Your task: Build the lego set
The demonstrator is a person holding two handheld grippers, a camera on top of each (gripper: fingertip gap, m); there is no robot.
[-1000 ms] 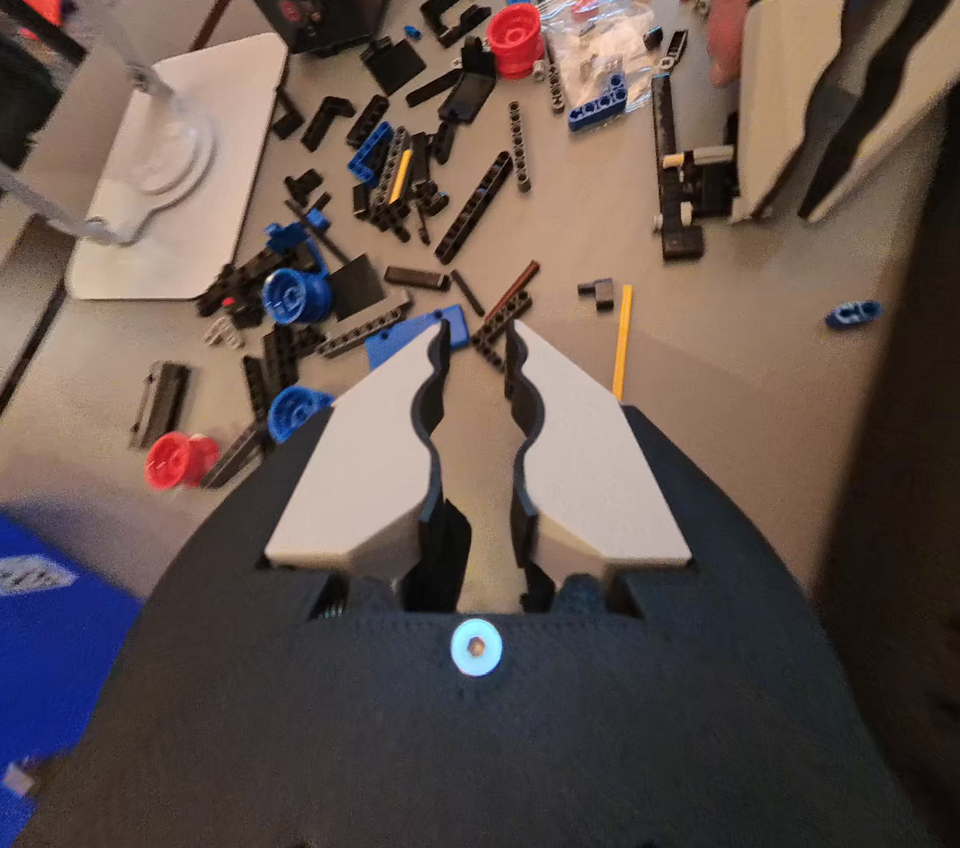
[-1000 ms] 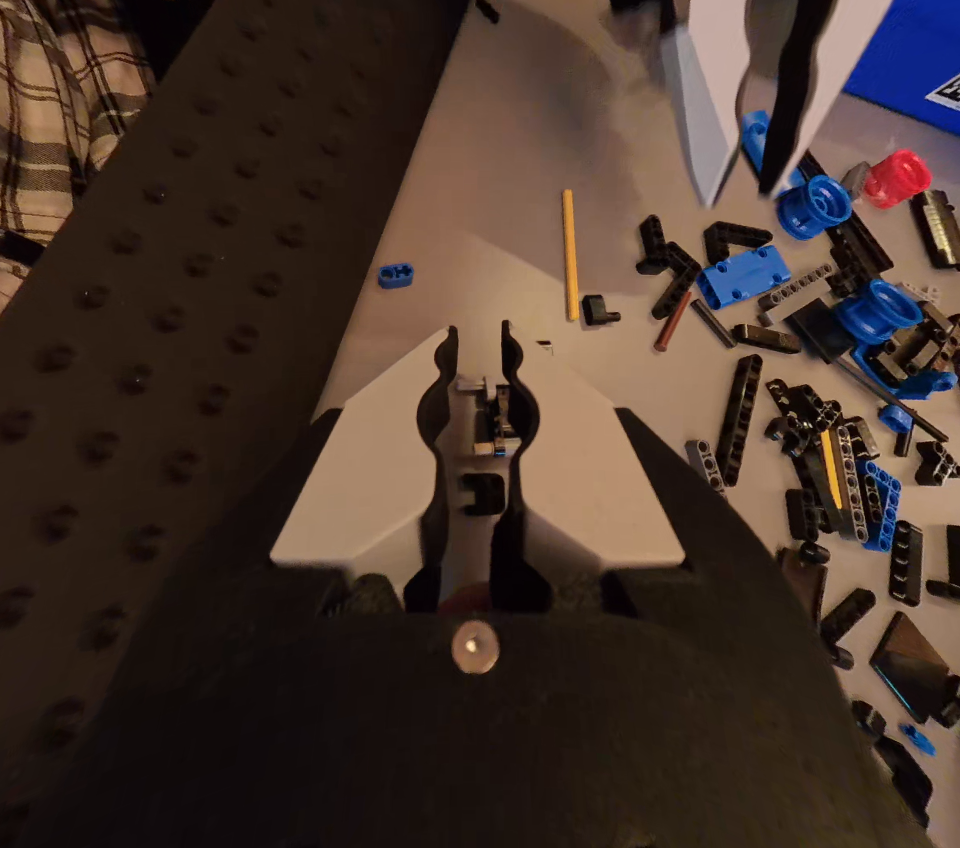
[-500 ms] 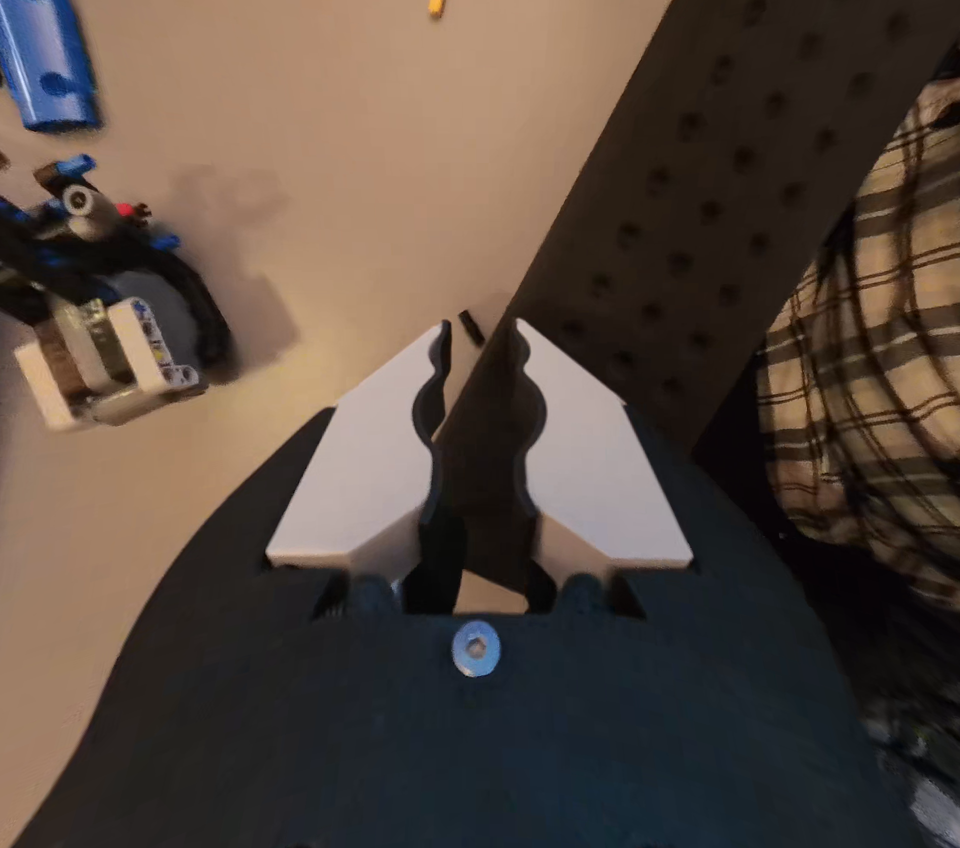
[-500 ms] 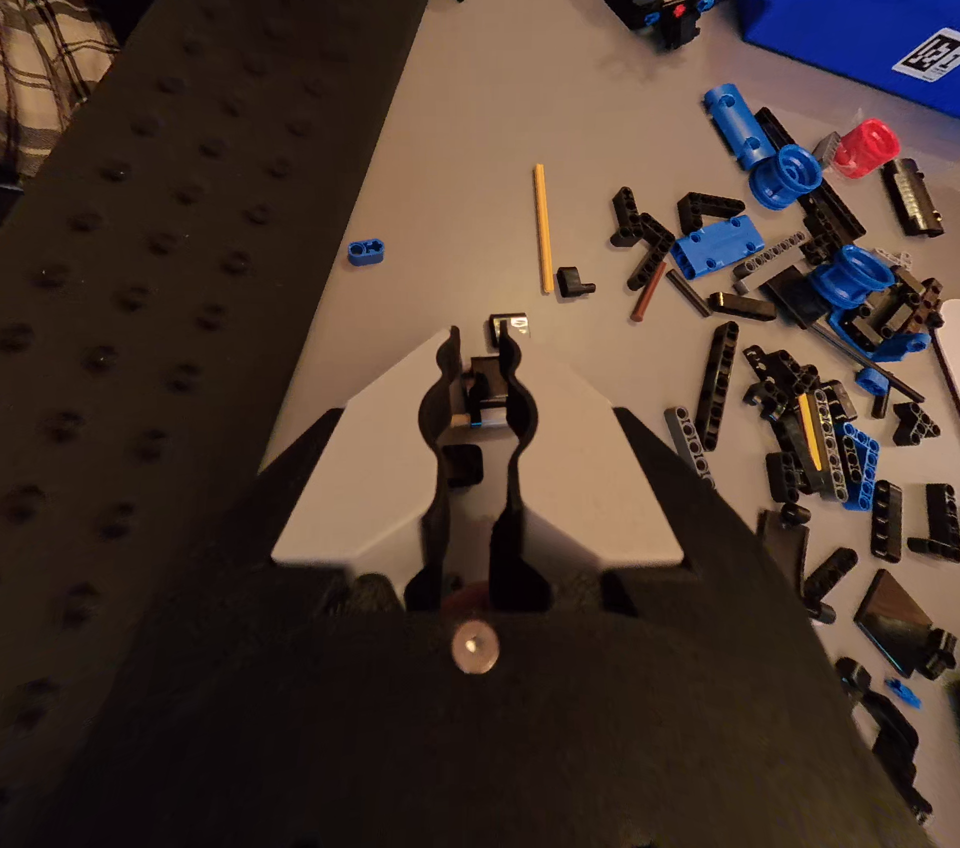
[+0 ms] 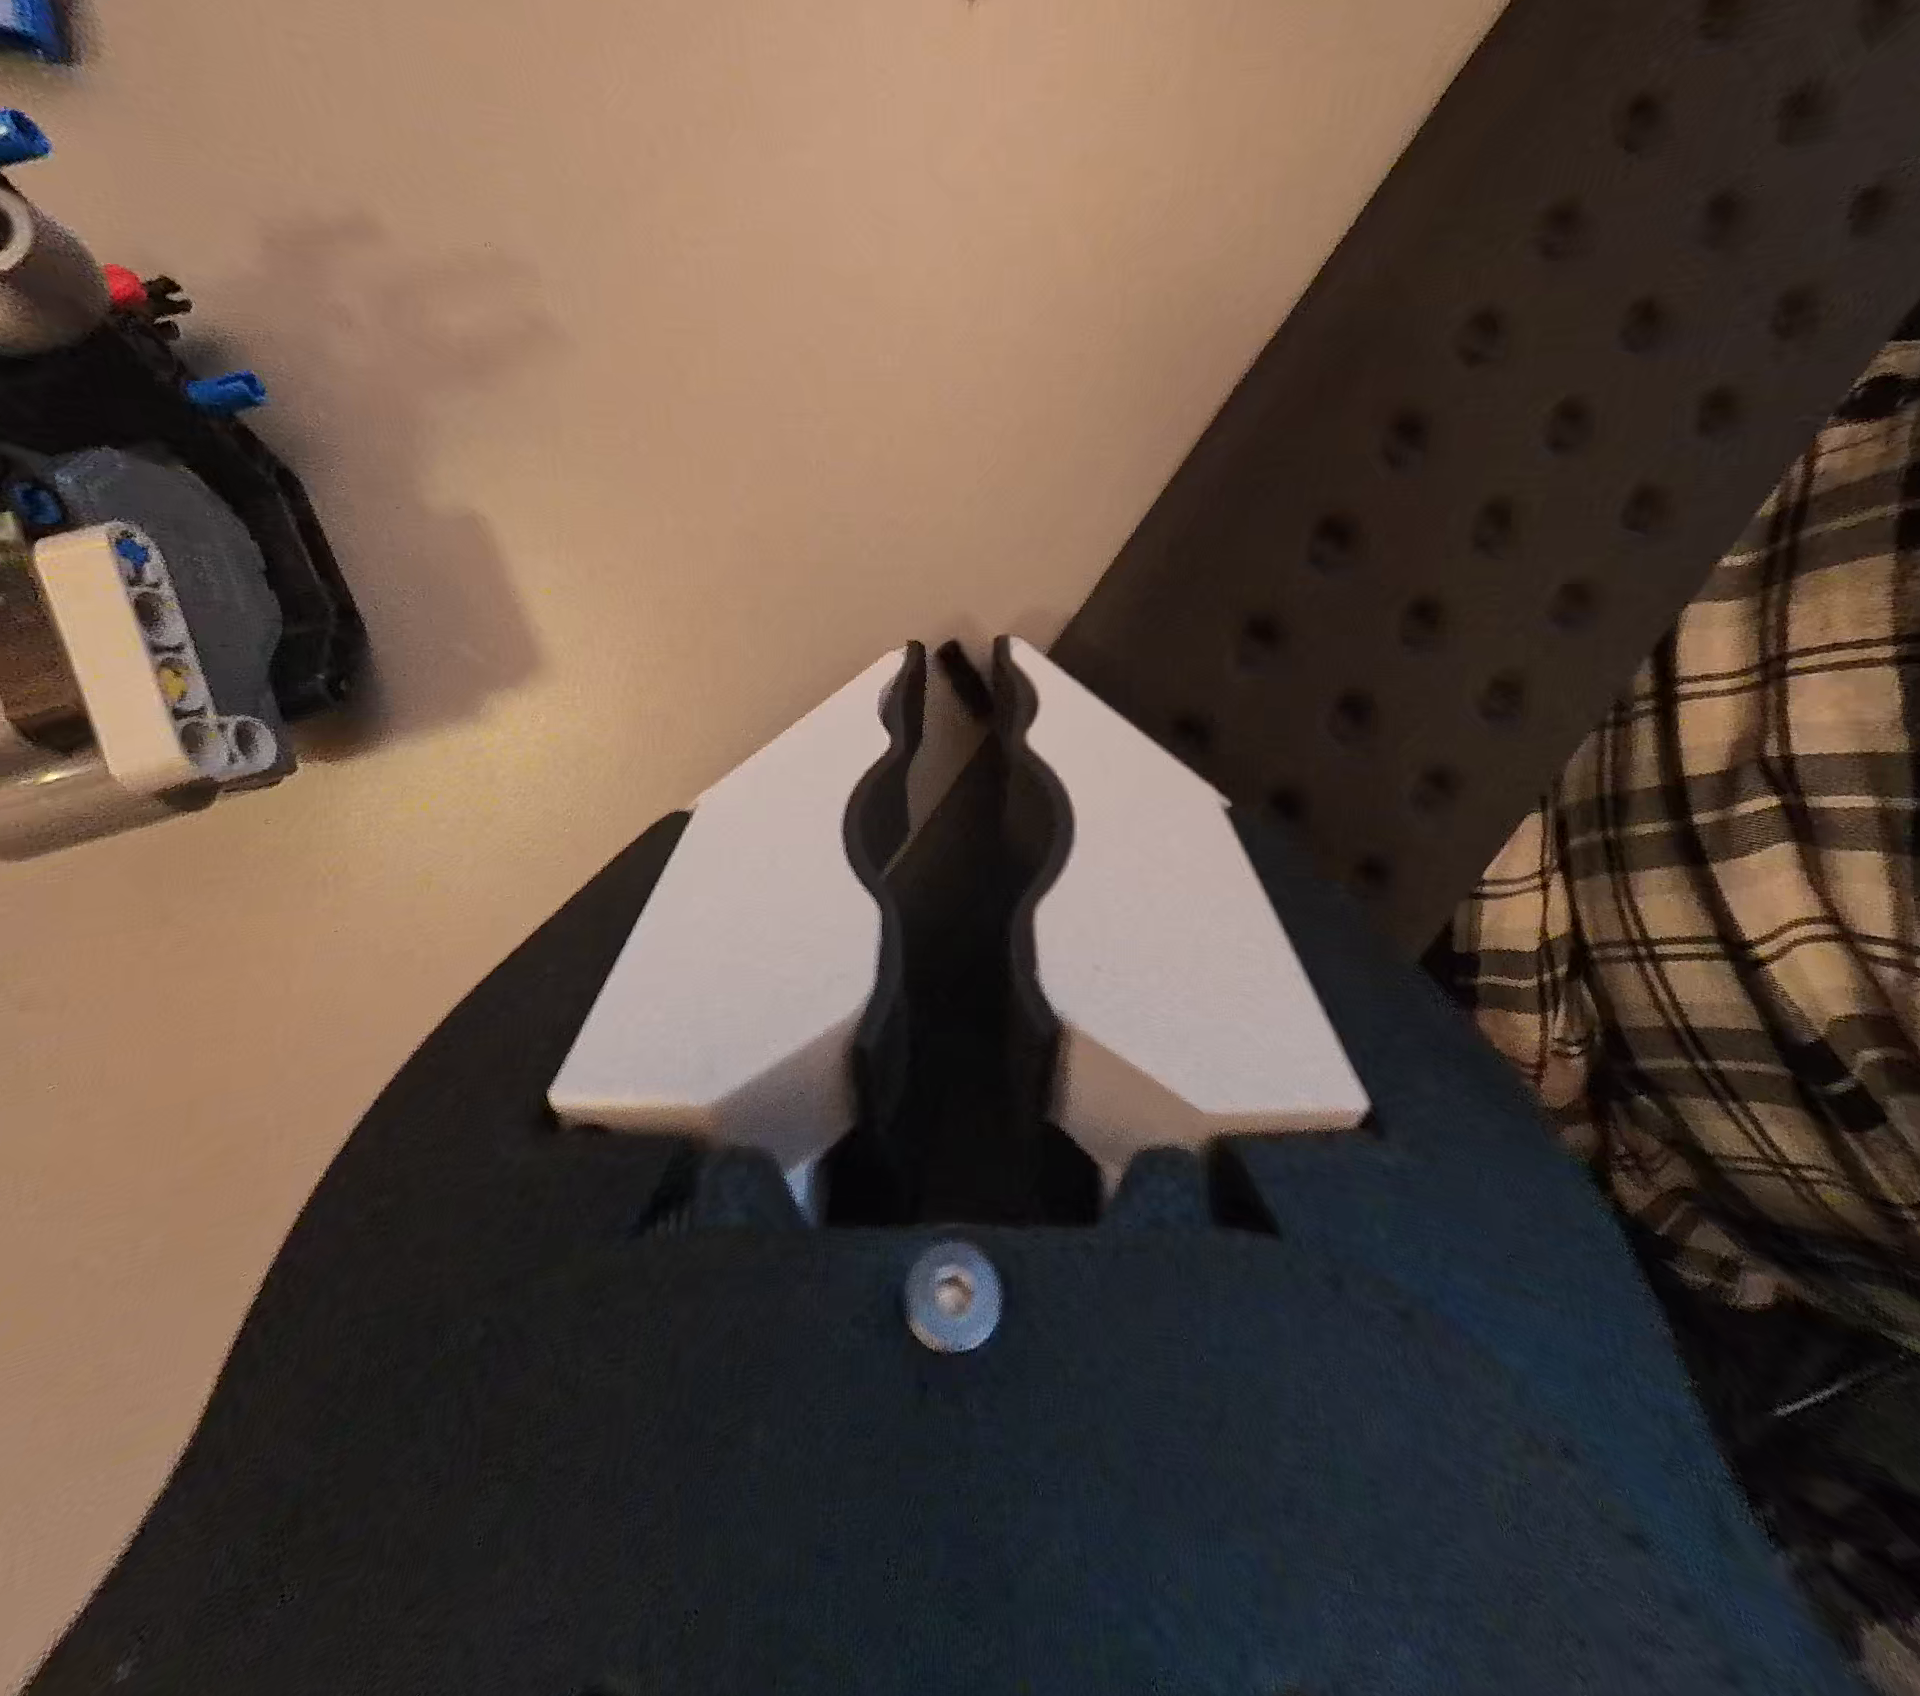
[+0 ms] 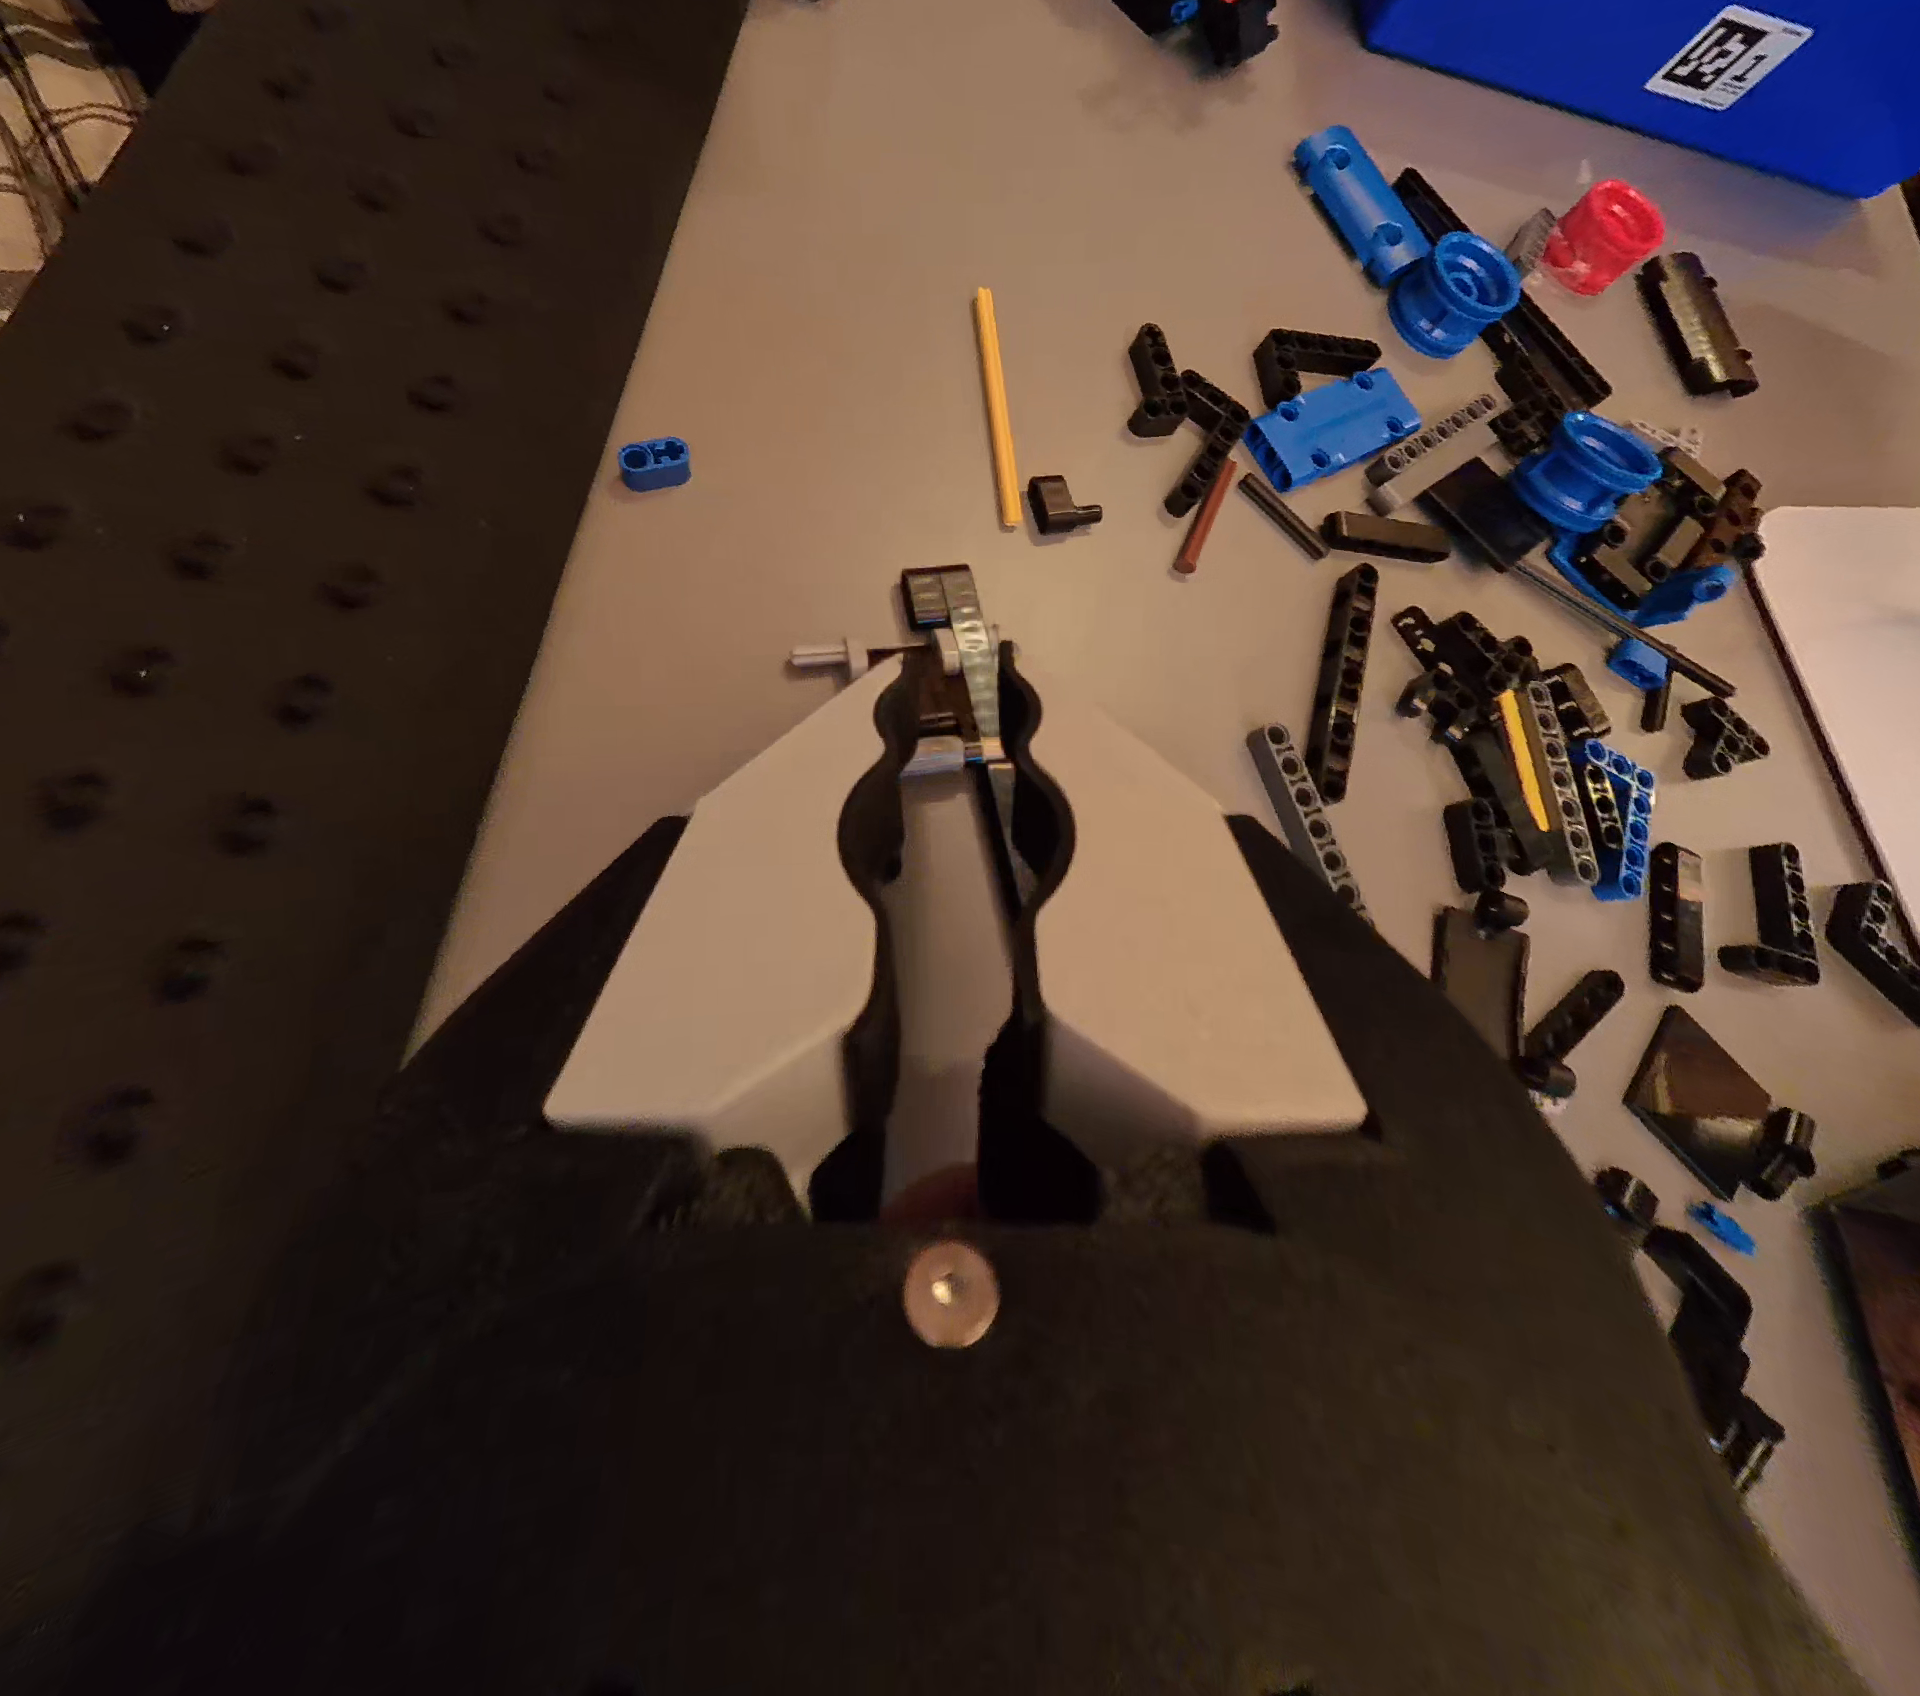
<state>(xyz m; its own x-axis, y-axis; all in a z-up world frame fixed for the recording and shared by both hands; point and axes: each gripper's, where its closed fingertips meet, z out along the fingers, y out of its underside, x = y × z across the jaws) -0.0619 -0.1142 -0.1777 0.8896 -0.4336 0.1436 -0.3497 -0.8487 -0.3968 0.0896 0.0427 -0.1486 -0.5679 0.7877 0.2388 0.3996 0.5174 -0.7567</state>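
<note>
The smooth, matt grey tabletop [image 6: 894, 192] carries glossy hard-plastic building pieces: shiny blue wheel hubs [image 6: 1452, 292], a translucent-looking red hub [image 6: 1603, 236] and satin black perforated beams [image 6: 1342, 680]. The dark perforated panel [image 5: 1621, 358] looks matt and slightly grainy. Both grippers have rough, matt black printed bodies [image 5: 935, 1438], smooth pale finger plates [image 5: 727, 950] and a bright metal screw [image 5: 953, 1298]. Soft woven plaid cloth [image 5: 1704, 815] lies beside the panel.

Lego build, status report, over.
Right gripper clamped on black-grey subassembly. Left gripper jaws narrow around small black pin at table edge, grip unconfirmed. Nothing in the way.
</note>
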